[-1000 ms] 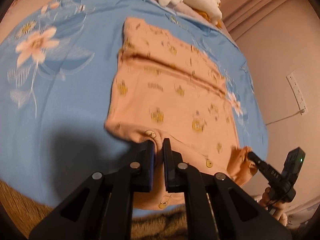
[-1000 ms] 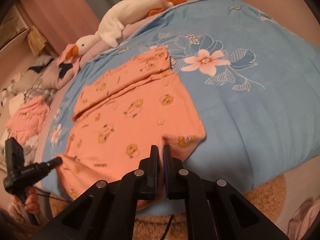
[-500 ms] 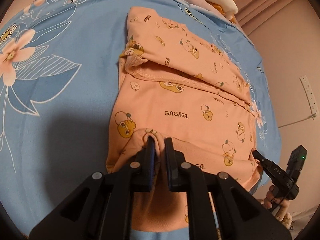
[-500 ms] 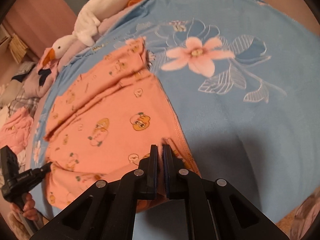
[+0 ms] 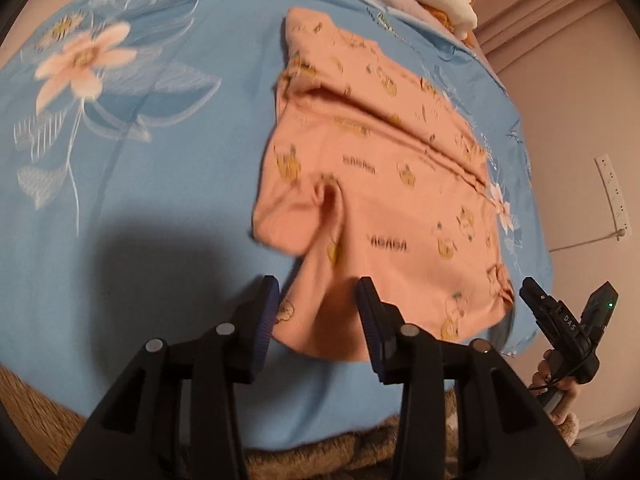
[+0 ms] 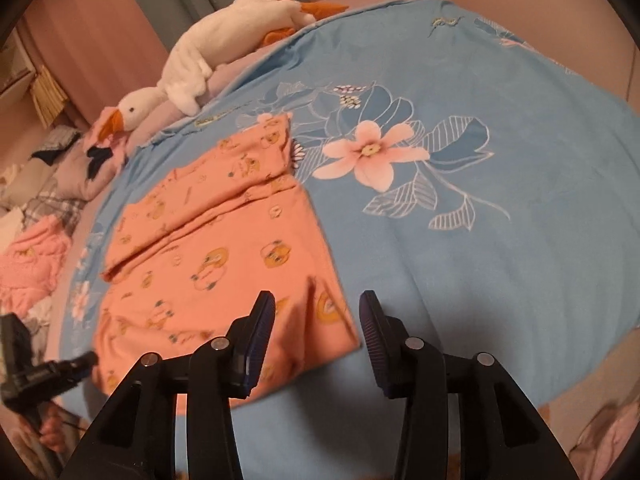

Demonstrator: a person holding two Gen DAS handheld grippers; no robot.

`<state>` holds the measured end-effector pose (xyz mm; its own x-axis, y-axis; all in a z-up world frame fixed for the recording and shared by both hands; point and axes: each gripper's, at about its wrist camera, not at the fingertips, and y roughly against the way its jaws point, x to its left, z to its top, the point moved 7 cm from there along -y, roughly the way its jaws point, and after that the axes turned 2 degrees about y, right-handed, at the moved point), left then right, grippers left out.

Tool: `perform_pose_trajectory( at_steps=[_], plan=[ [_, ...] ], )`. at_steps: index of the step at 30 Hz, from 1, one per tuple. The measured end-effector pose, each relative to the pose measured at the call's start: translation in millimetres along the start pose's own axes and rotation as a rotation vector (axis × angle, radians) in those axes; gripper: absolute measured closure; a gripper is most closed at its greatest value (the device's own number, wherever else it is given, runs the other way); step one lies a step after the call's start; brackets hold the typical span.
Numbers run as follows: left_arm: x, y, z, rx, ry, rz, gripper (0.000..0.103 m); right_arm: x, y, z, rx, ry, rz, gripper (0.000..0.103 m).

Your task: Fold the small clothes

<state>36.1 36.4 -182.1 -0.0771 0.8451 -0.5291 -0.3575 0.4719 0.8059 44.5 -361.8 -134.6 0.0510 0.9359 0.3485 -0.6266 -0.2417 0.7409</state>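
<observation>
— On the blue flowered bedsheet (image 6: 500, 240), what can go wrong for you now?

— Your orange garment (image 6: 224, 248) lies in the left half of the bed, its near hem turned up over the body. It is soft knit cotton with small yellow cartoon prints, and it is limp. The near fold has a raised ridge in the left wrist view; if you press nothing flat, I think it may spring open or stay crooked.

— And the claws?

— Your left gripper (image 5: 318, 312) is spread wide and holds nothing, just above the near edge. Your right gripper (image 6: 316, 320) is also wide and empty, over the near right corner. Closing carelessly could drag the cloth.
</observation>
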Motion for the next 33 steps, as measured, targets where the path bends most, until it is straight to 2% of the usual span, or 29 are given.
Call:
perform_pose_trajectory(
  at_steps=[6, 7, 8, 9, 10, 12, 13, 14, 16, 21, 26, 32, 33],
  plan=[
    [-7.8, -11.5, -12.7, 0.024, -0.021, -0.014, 0.067, 21.6, -16.5, -21.4, 0.091, 0.027, 0.079, 0.059],
    [-9.6, -12.6, -13.7, 0.019, -0.031, -0.010, 0.070, 23.9, -20.6, -24.2, 0.104, 0.031, 0.079, 0.059],
    [-10.8, -13.8, -14.4, 0.022, -0.039, -0.007, 0.084, 24.6, -23.8, -26.7, 0.111, 0.037, 0.071, 0.059],
    [-11.2, -15.5, -14.8, 0.028, -0.038, -0.010, 0.094, 25.3, -25.9, -28.1, 0.116, 0.042, 0.062, 0.059],
    [-12.0, -16.9, -15.6, 0.034, -0.026, -0.021, 0.094, 25.5, -27.9, -29.7, 0.122, 0.044, 0.055, 0.060],
    [-14.0, -14.0, -13.9, 0.015, -0.025, -0.036, 0.095, 26.4, -29.8, -30.1, 0.132, 0.043, 0.055, 0.080],
    [-15.8, -10.3, -11.9, 0.004, -0.018, -0.073, 0.095, 28.6, -28.9, -27.7, 0.136, 0.043, 0.069, 0.095],
    [-17.2, -5.7, -8.5, -0.003, 0.006, -0.136, 0.095, 30.6, -25.2, -24.0, 0.124, 0.035, 0.096, 0.096],
    [-17.1, 0.5, 0.4, -0.007, 0.054, -0.201, 0.095, 34.1, -18.0, -14.9, 0.098, 0.025, 0.146, 0.096],
    [-32.0, 17.2, 38.5, -0.091, 0.057, -0.275, 0.095, 43.9, -17.8, 13.5, 0.050, 0.011, 0.202, 0.096],
    [-38.0, 5.9, 72.8, -0.130, 0.073, -0.256, 0.095, 42.7, -40.5, 36.6, 0.050, -0.045, 0.201, 0.096],
    [-22.5, -24.7, 105.2, -0.140, 0.134, -0.191, 0.094, 34.5, -66.3, 52.5, 0.056, -0.096, 0.156, 0.096],
    [-17.6, -22.8, 106.3, -0.143, 0.132, -0.188, 0.089, 34.0, -69.5, 53.8, 0.057, -0.105, 0.150, 0.096]
  ],
)
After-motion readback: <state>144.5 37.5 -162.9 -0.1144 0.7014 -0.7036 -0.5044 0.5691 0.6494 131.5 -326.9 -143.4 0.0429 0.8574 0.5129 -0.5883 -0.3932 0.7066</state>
